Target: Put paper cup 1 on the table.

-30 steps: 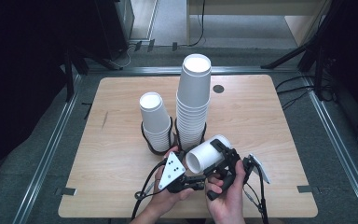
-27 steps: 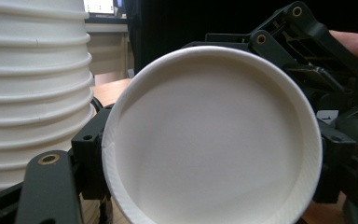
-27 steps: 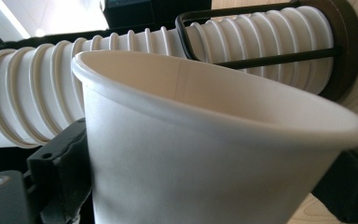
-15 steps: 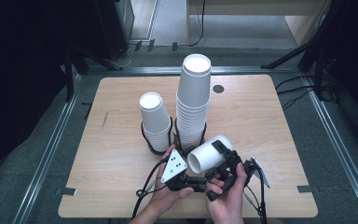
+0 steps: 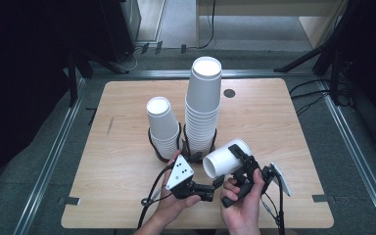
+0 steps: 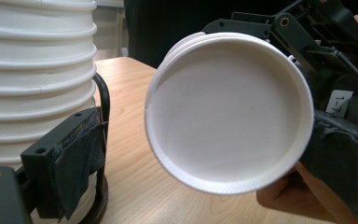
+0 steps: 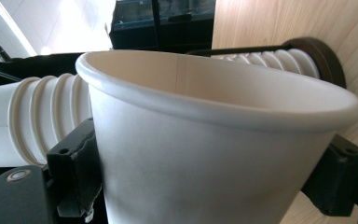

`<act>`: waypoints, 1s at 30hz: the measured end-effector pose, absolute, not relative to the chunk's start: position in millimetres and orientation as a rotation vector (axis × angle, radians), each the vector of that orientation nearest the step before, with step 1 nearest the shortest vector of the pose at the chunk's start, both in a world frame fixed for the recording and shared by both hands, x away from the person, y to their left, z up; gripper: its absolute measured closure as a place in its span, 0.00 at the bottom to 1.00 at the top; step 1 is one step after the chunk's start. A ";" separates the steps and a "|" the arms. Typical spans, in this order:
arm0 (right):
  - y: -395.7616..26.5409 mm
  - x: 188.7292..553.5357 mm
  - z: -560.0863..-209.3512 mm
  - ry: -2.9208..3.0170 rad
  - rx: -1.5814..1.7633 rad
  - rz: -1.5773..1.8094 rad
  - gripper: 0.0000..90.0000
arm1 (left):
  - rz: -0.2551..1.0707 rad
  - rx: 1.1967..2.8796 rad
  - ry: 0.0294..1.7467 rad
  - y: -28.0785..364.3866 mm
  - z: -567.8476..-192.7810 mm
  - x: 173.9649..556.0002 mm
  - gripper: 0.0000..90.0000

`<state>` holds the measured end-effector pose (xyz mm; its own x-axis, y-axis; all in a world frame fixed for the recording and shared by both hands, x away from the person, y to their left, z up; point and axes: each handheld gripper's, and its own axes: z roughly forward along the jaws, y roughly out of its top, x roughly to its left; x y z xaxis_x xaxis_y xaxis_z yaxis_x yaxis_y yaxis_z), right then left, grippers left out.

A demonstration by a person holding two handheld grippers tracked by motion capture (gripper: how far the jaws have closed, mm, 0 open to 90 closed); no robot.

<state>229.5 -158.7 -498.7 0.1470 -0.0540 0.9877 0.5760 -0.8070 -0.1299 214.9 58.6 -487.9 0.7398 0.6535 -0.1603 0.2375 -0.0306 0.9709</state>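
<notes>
A single white paper cup [image 5: 225, 159] lies on its side in the air over the table's front edge. My right gripper [image 5: 239, 166] is shut on it, its jaws having closed on the cup's wall [image 7: 205, 154] near the rim within the last second. My left gripper [image 5: 214, 190] is open beside it. Its jaws have just been opening and stand on either side of the cup's base [image 6: 228, 116], clear of it. Behind the cup stand a tall stack of cups [image 5: 203, 105] and a shorter stack [image 5: 162, 125], each upside down in a black wire holder.
The wooden table [image 5: 122, 112] has a small dark hole [image 5: 229, 93] at the back right. Metal rails run along both sides on the floor. The tall stack's ribbed rims [image 6: 37, 70] are close to my left jaw.
My left gripper's jaws have spread apart from the cup, and my right gripper has closed on it. Both hands have stayed almost where they were.
</notes>
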 end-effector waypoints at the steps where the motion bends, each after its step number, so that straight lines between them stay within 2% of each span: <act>1: -159.7 229.8 -497.9 -0.498 -1.947 -1.718 0.15 | 0.386 1.607 0.734 58.8 -488.0 215.0 0.03; 30: -171.7 229.8 -469.8 -0.831 -2.068 -2.018 0.15 | 0.390 1.610 0.742 60.6 -488.9 216.2 0.03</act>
<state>229.8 -171.7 -469.8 -0.0488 0.2881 0.9564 0.4686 -0.8390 0.2766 216.2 60.6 -488.9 0.7349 0.6591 -0.1597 0.2418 -0.0347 0.9697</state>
